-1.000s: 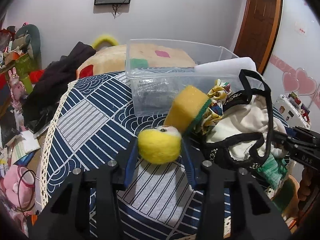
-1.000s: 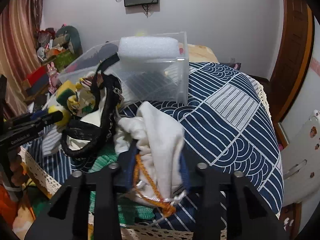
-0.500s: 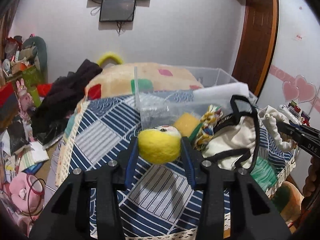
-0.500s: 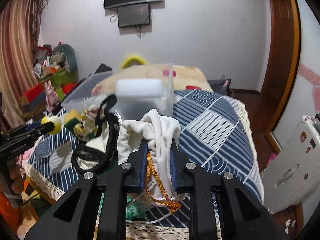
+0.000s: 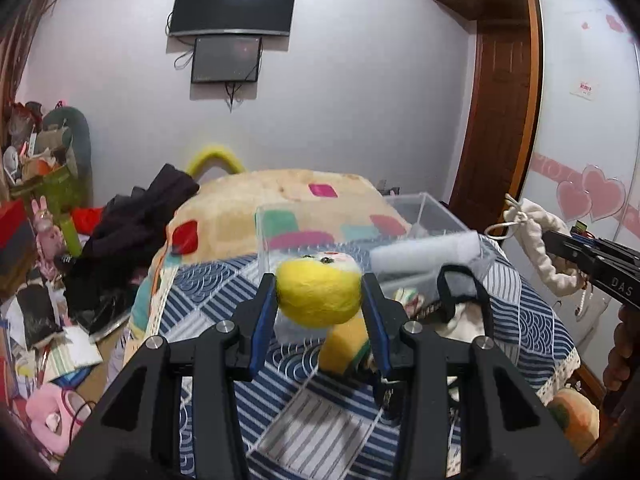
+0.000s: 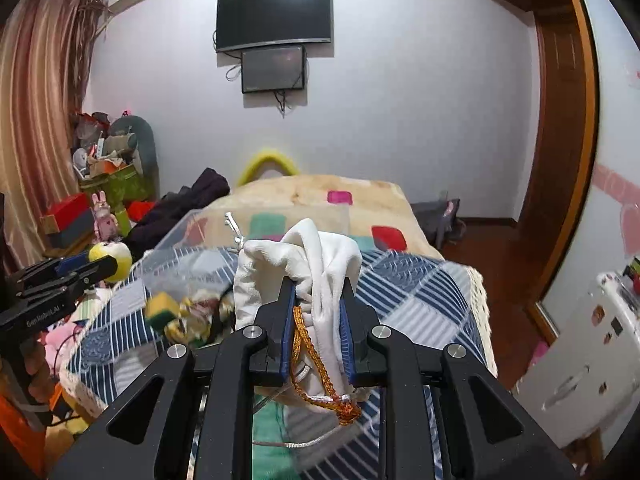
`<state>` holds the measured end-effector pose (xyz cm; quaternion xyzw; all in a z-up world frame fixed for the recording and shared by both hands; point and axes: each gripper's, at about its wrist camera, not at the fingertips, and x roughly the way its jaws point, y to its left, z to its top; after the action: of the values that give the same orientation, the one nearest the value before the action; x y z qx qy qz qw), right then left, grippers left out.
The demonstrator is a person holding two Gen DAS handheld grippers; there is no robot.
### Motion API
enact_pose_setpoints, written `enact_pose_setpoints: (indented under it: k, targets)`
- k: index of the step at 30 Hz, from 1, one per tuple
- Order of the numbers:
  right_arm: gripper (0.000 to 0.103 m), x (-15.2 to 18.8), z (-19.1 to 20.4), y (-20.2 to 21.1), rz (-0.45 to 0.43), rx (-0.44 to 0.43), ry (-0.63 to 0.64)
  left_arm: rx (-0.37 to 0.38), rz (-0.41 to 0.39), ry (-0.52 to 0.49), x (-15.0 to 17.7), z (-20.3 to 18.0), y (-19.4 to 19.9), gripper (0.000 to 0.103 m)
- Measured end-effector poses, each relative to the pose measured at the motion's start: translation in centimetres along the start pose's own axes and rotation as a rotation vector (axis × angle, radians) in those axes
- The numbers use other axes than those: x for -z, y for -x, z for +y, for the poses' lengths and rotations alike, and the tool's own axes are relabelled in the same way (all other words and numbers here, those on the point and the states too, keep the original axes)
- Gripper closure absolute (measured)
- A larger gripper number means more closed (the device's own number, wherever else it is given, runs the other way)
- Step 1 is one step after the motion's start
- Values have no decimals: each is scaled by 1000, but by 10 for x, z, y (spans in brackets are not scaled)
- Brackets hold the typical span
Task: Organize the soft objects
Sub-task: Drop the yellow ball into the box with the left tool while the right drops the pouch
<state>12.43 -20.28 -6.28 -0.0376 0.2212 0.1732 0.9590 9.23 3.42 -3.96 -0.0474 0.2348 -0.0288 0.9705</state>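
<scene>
Left wrist view shows my left gripper (image 5: 320, 300) clenched on the yellow plush (image 5: 318, 296), lifted above the table (image 5: 208, 312) just in front of the bin (image 5: 424, 216); my right gripper (image 6: 318, 308) grips the white pouch (image 6: 320, 264), also raised. I judge both are mid-carry, so next I must bring each over the bin's rim before letting go. A foam block (image 5: 424, 250) seems to lie in the bin, though I cannot tell through the clear walls.

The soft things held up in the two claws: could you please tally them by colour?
Yellow: 1, the plush ball in the left claw.
White: 1, the drawstring pouch in the right claw.
Total: 2.
</scene>
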Motion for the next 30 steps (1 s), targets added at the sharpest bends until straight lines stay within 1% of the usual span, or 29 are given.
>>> enact_pose_setpoints:
  k: [4,8,15,20,24,27,30]
  targets:
    - [85,-13,7,-10,-18,-7,11,-8,-17,-11,-13,-2,-6,61]
    - [85,-24,16,-22,-30,-16,22,1,-20,-7,-26,0,-17,61]
    - [85,-33,28,-41,-22,-37,51,-8,9,-16,-36,3,-42,61]
    - [85,-35,37,-57,8,-49,89,-12,55,-6,-37,8,-63,61]
    - [85,-37,46,-74,50,-51,122,-15,95,-2,-35,11,-82,61]
    - [85,-36,53,-87,92,-58,149,-22,116,-15,-33,10,-94,61]
    - [85,-32,59,-99,144,-46,193,-26,134,-26,-31,9,-104,61]
